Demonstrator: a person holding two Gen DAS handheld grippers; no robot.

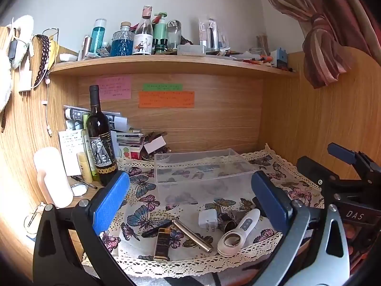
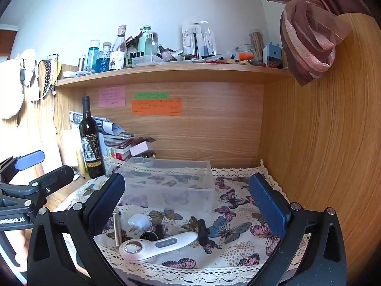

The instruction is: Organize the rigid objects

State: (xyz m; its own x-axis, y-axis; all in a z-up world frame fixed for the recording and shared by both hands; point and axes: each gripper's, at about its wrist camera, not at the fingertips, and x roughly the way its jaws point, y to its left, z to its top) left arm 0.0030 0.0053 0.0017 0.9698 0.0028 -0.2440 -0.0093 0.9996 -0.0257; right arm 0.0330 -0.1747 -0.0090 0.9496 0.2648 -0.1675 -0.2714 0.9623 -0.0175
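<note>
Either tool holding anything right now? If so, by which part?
Nothing is held. The left tool and the right tool are both wide open above the cloth, with the loose items and the clear box untouched.

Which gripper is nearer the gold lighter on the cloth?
Left. The gold lighter lies just below and between the open fingers of the left gripper. The right gripper, also open, sits further right over the white handheld device; the lighter isn't visible in its view.

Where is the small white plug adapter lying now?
The small white plug adapter lies on the butterfly cloth, between the silver metal rod and the white handheld device.
</note>
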